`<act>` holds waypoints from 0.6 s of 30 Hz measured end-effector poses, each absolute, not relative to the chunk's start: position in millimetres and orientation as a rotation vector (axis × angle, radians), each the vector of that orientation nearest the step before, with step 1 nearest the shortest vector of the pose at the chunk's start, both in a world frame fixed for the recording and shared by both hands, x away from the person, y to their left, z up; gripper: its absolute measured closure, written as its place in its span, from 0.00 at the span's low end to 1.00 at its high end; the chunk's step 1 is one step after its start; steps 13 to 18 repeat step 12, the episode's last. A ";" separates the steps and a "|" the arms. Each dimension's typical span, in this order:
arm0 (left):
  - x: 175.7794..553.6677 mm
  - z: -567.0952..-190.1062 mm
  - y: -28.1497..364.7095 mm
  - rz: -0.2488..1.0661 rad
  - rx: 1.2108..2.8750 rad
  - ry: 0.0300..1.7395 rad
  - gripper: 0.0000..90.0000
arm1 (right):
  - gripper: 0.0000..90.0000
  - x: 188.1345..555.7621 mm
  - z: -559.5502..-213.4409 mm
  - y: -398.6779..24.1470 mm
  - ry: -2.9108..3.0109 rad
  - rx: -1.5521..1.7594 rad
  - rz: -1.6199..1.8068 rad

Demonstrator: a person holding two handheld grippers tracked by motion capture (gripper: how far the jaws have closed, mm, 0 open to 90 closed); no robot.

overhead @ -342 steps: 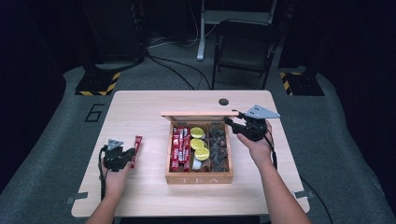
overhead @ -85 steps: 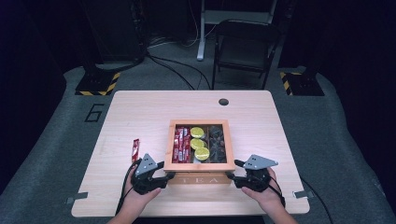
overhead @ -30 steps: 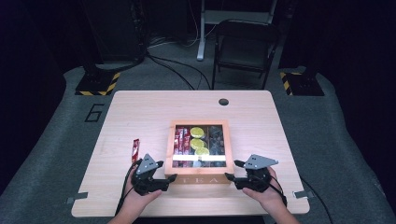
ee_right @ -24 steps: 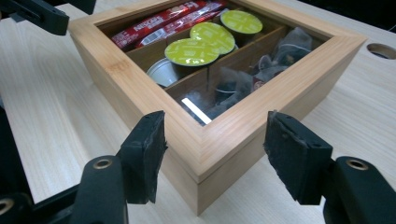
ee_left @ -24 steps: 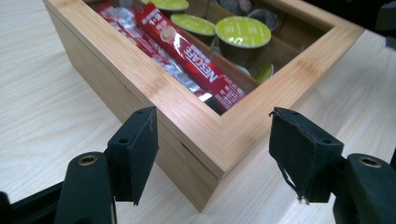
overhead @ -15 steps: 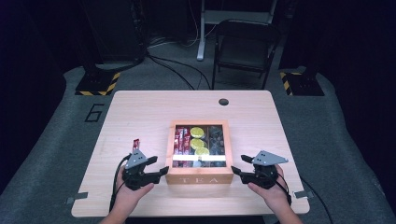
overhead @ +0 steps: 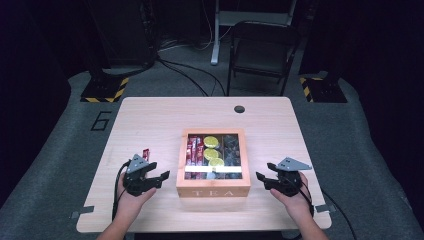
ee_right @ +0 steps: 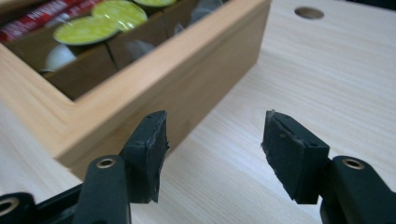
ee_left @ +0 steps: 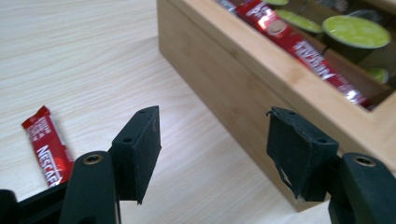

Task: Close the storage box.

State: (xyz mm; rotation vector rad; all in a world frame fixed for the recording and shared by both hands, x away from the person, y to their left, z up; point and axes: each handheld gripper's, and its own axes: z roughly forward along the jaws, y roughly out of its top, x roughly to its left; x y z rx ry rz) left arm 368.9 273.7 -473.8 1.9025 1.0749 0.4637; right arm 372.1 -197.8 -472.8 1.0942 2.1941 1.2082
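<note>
From the high view, the tea box (overhead: 213, 162) sits near the table's (overhead: 150, 120) front edge, midway along it, lid off. Its left compartments hold red sachets (overhead: 194, 152), the middle ones green-topped capsules (overhead: 211, 141), and the right ones dark items, perhaps wrapped tea bags, too dim to tell. The left gripper (overhead: 161, 178) hangs just left of the box and the right gripper (overhead: 261, 179) just right of it, both apart from its sides. A loose sachet (overhead: 146, 154) lies on the table behind the left gripper.

In the left gripper view, the jaws stand parted with nothing between them, having just been closing a little; the box's wooden wall (ee_left: 243, 93) runs beyond the right jaw, and the loose sachet (ee_left: 46, 145) lies flat at the left.

In the right gripper view, the jaws gape, holding nothing; the box corner (ee_right: 154, 88) lies past the left jaw, with capsules (ee_right: 86, 30) inside.
</note>
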 end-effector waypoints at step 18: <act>375.2 -475.8 284.9 0.531 1.878 1.163 0.36 | 0.44 379.5 -479.1 -203.9 2.183 1.163 1.199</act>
